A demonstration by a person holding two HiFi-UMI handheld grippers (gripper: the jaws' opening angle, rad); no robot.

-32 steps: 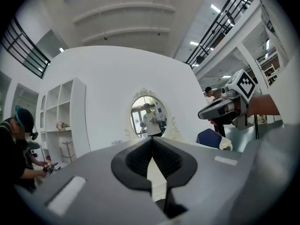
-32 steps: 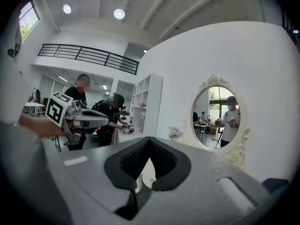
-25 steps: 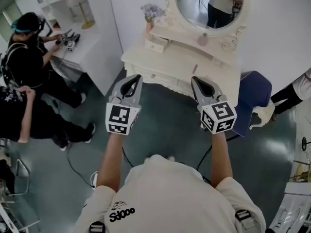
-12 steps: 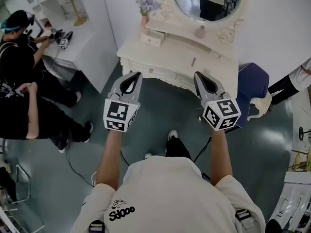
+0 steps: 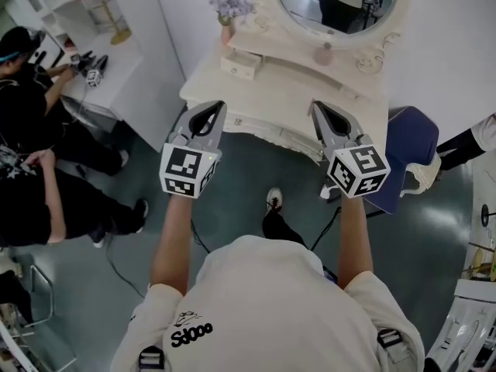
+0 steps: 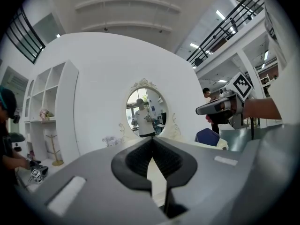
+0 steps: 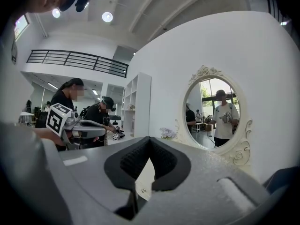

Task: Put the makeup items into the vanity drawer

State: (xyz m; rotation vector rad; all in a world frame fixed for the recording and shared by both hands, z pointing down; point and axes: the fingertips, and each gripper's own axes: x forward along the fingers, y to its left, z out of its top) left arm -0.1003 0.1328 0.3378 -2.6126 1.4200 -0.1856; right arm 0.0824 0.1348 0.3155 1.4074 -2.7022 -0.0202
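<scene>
makeup items first: the only one i can pick out is a small pinkish pot (image 5: 324, 55) on the raised shelf under the oval mirror (image 5: 332, 2). anything else on the cream vanity (image 5: 279, 91) is too small to call from up here. at the left end of that same shelf sits a little drawer box (image 5: 236, 65) beside a vase of flowers (image 5: 230, 8), and below the top there are front drawers (image 5: 260, 124). which drawer is meant, i can't tell.

moving outward, the left gripper (image 5: 212, 108) and the right gripper (image 5: 318, 108) are held level over the near edge of the vanity, side by side, well apart from each other and short of the pot. each gripper's own view shows the jaws pressed together with nothing between them, so both are empty.

my read: this is the approach, with nothing picked up and no drawer pulled out. to do it well, i'd open the drawer before lifting anything: part one pair of jaws, take the knob squarely and pull straight out. then spread the other jaws wider than the pot before closing in, and come in over the shelf edge so the mirror frame isn't clipped. a blue chair (image 5: 411, 142) stands just right of the vanity, and it's worth stepping clear of it.
</scene>
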